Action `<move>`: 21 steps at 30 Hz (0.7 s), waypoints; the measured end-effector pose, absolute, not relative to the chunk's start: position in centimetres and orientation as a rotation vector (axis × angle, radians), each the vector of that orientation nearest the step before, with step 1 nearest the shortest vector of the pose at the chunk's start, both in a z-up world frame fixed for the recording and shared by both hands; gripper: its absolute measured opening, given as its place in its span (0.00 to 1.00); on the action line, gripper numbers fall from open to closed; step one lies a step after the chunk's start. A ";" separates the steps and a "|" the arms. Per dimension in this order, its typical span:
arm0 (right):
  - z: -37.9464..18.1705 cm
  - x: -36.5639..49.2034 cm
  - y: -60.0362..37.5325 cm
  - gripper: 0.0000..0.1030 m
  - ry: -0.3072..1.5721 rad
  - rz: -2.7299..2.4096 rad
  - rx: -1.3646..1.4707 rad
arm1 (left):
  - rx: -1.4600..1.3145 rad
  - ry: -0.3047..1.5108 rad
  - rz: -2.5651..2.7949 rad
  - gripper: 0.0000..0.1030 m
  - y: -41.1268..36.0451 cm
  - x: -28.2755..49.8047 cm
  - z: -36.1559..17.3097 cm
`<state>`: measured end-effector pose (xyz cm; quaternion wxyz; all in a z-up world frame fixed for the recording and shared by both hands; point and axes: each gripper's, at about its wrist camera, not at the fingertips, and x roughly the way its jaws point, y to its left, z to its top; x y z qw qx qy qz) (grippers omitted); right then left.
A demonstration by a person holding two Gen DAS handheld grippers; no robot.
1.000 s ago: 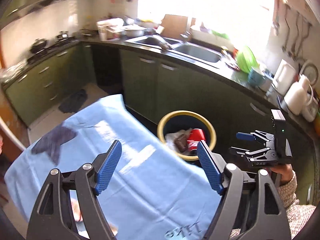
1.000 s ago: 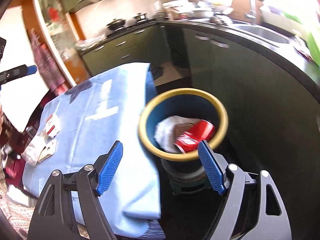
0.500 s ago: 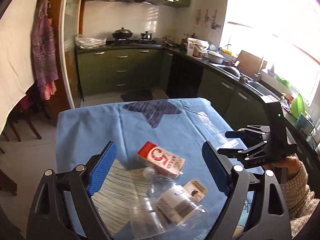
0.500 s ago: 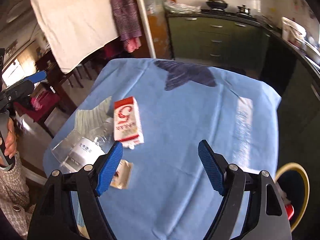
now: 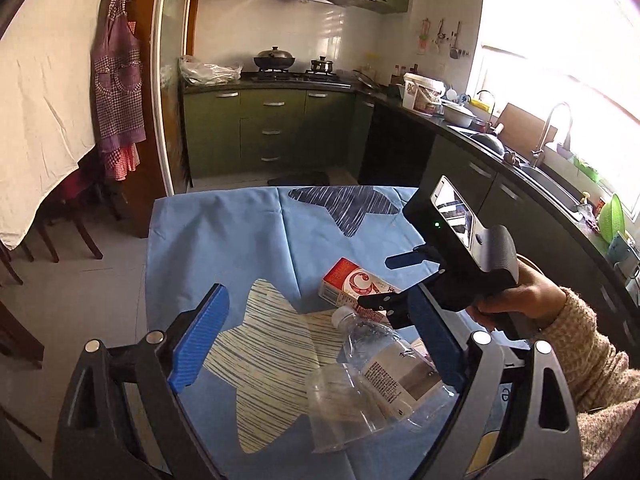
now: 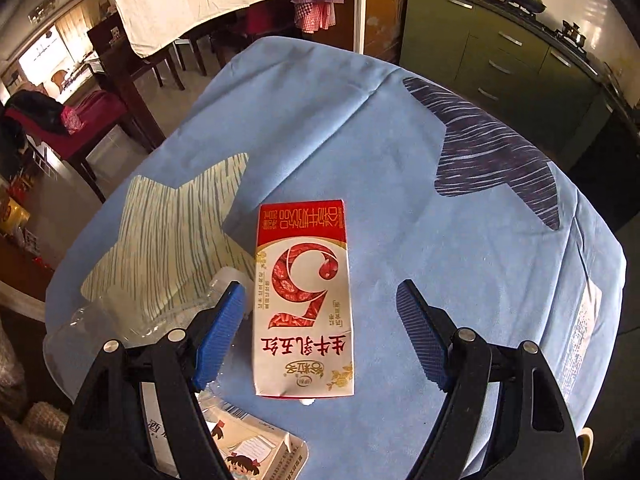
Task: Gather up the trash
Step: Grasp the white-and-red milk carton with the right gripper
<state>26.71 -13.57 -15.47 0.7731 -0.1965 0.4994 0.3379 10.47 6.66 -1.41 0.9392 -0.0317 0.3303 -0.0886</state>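
A red and white milk carton (image 6: 304,300) lies flat on the blue tablecloth (image 6: 400,152); it also shows in the left wrist view (image 5: 356,284). My right gripper (image 6: 320,332) is open, its blue pads on either side of the carton, just above it. A clear plastic bottle (image 5: 376,376) lies on its side beside the carton, partly visible in the right wrist view (image 6: 132,312). My left gripper (image 5: 320,344) is open above the bottle. A small cartoon-printed carton (image 6: 256,452) lies near the right gripper's left finger.
The right gripper body and the hand holding it (image 5: 472,264) sit over the table's right side. Green kitchen cabinets (image 5: 272,132), a stove and a sink counter (image 5: 532,168) stand beyond. Dark wooden chairs (image 6: 132,72) stand off the table's far side.
Both grippers swung from the yellow-rimmed bin to the table. The right gripper has dropped close over the milk carton; the left has moved nearer the bottle. Both stay open.
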 end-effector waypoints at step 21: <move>-17.3 29.0 -16.9 0.51 1.171 0.706 -0.310 | -0.083 0.715 -0.196 0.84 6.6 10.8 -2.9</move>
